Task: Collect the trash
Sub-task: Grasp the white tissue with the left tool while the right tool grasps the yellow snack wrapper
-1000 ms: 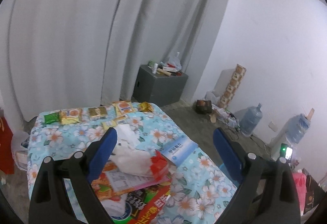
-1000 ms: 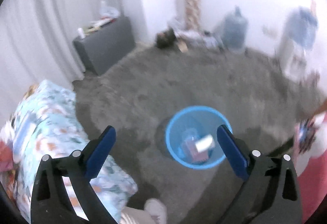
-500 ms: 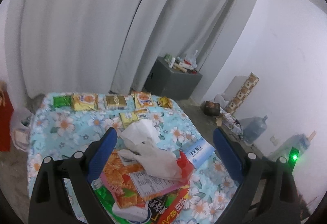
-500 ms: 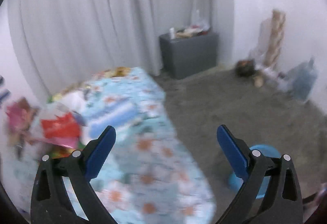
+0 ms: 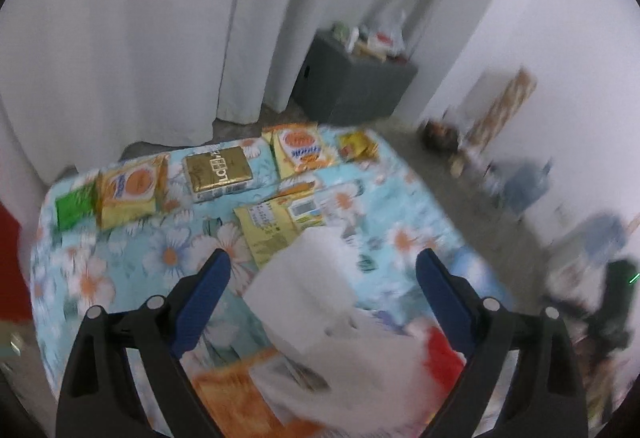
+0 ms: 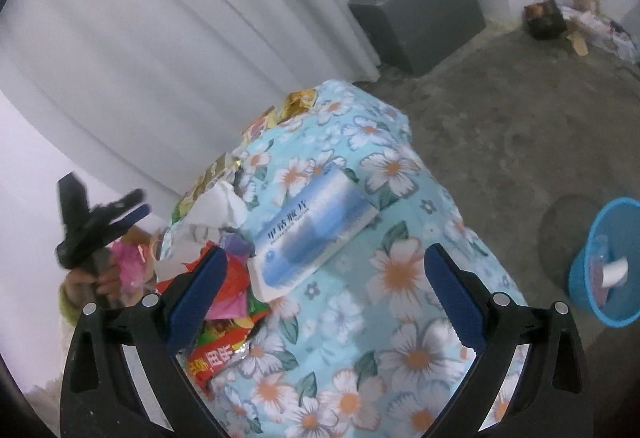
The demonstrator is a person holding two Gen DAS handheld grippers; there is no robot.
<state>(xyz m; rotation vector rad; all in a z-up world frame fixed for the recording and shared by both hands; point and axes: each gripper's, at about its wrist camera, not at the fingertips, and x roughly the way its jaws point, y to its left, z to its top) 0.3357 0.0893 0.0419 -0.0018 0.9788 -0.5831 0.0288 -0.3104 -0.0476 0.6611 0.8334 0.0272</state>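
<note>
Left wrist view: a surface (image 5: 120, 270) draped in a floral cloth is shown. Along its far edge, from left to right, a green packet (image 5: 74, 207), a yellow snack packet (image 5: 130, 190), a gold box (image 5: 218, 174), a second yellow snack packet (image 5: 302, 152) and a small yellow wrapper (image 5: 357, 146) are laid out. Nearer the camera, a crumpled white tissue (image 5: 316, 286) is piled on an orange wrapper (image 5: 236, 402) beside something red (image 5: 442, 352); this part is blurred. The left tool (image 5: 322, 278) is held wide open above the pile, and nothing is gripped between its blue fingers.

Right wrist view: at far left, the left tool is seen from the side, gripped by a hand (image 6: 94, 280). A heap of wrappers (image 6: 224, 302) and white tissue lies next, then a blue-and-white box (image 6: 316, 228) flat on the cloth. The right tool (image 6: 324, 286) is also spread wide and empty, hovering over the box without touching it. At far right, a blue bin (image 6: 592, 302) stands on the floor beside the surface, with a few items already inside.

The task is judged to be partly done: some trash is binned, but most is left on the surface.
</note>
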